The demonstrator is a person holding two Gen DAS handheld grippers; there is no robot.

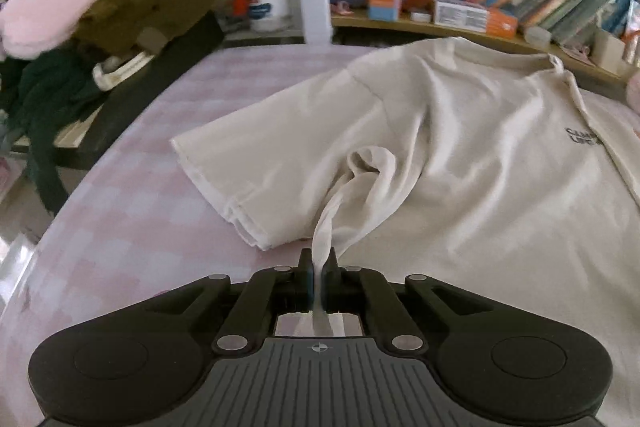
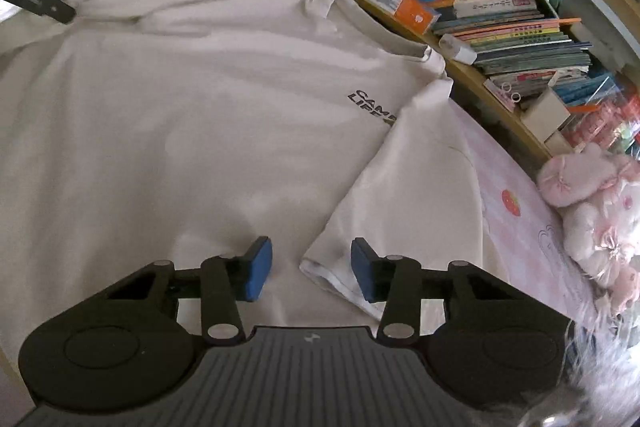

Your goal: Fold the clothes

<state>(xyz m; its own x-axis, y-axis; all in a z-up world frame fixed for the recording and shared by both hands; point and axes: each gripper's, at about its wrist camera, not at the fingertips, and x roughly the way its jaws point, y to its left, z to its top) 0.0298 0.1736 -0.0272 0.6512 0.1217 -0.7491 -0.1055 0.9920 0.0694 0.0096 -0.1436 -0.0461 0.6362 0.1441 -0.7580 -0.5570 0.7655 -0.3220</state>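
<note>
My left gripper (image 1: 319, 259) is clamped on a pinch of the cream T-shirt (image 1: 460, 147), which lies spread on the pink checked bed (image 1: 132, 227). My right gripper (image 2: 311, 267) stands open over the folded-in sleeve hem (image 2: 340, 283). I judge the side fold is starting; next, the right must close on cloth. The shirt's bottom edge is out of view.

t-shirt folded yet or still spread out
Mostly spread. The t-shirt lies flat on the bed; only its right sleeve is folded inward. The left tongs pinch up a ridge near the left sleeve.
</note>
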